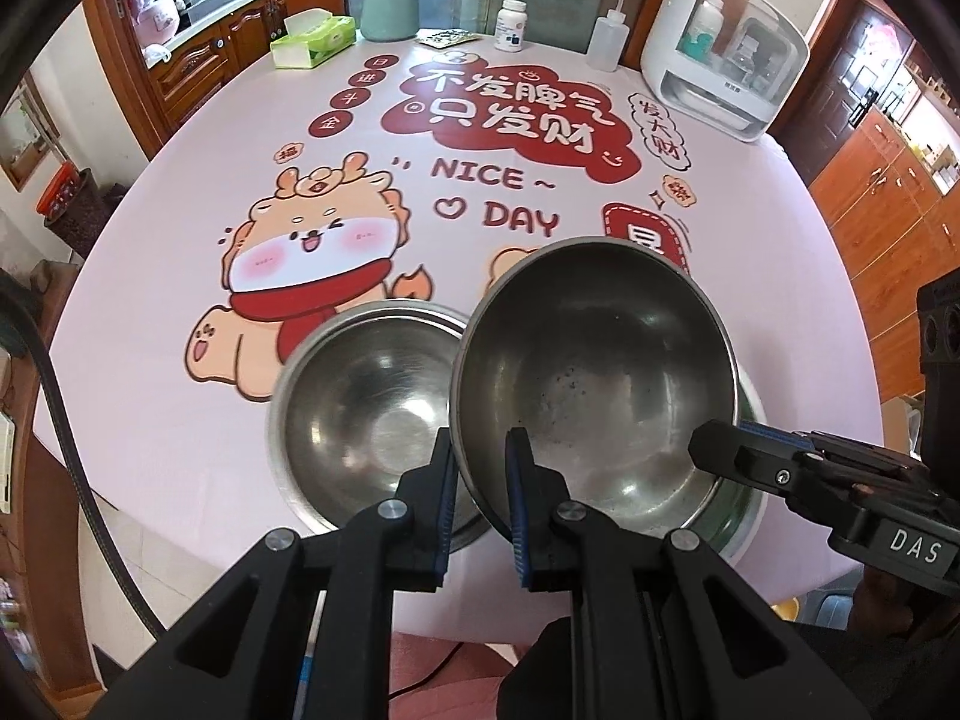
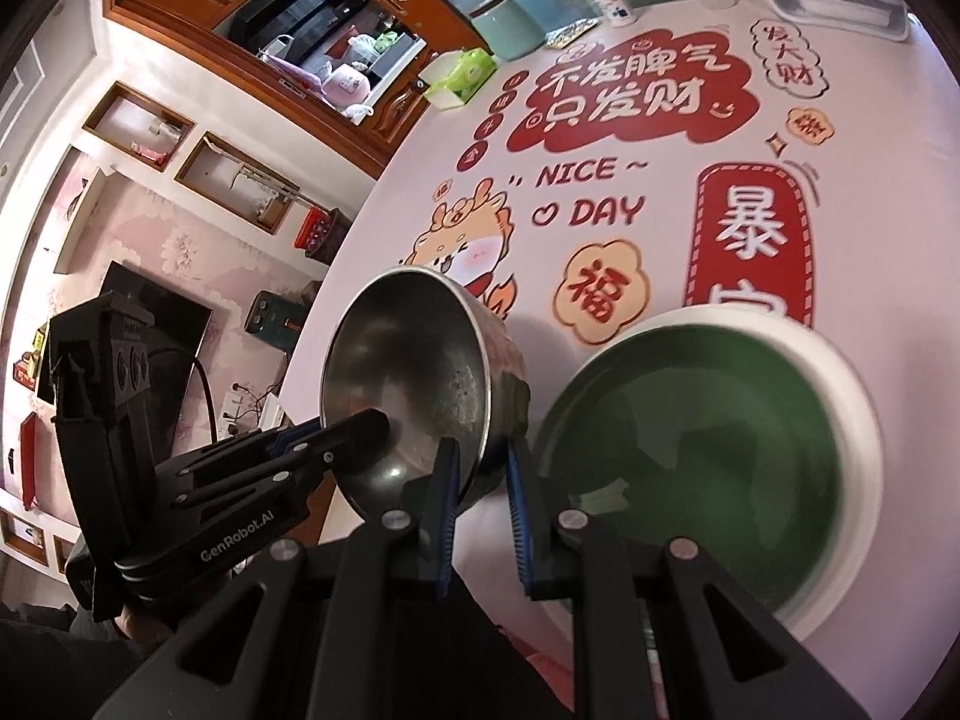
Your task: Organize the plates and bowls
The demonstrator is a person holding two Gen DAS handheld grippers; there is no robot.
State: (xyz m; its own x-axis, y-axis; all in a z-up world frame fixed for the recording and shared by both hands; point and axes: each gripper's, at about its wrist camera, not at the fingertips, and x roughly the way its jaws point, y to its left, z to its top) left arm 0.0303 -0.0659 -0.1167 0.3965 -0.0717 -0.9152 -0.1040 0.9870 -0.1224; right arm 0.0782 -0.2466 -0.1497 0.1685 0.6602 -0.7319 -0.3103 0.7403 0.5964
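Observation:
A steel bowl (image 1: 594,372) hangs tilted above the round table (image 1: 180,420), held from both sides. My left gripper (image 1: 480,498) is shut on its near-left rim. My right gripper (image 1: 711,450) comes in from the right and grips the opposite rim. In the right wrist view the same steel bowl (image 2: 414,372) sits between the pads of the right gripper (image 2: 483,492), while the left gripper (image 2: 372,426) clamps its far rim. A second steel bowl (image 1: 360,420) rests on the table to the left. A green bowl with a white outside (image 2: 708,450) stands on the table to the right, partly under the held bowl.
Along the far edge of the table stand a tissue box (image 1: 312,39), a green jar (image 1: 390,6), a pill bottle (image 1: 512,24), a squeeze bottle (image 1: 609,39) and a white appliance (image 1: 720,54). Wooden cabinets surround the table.

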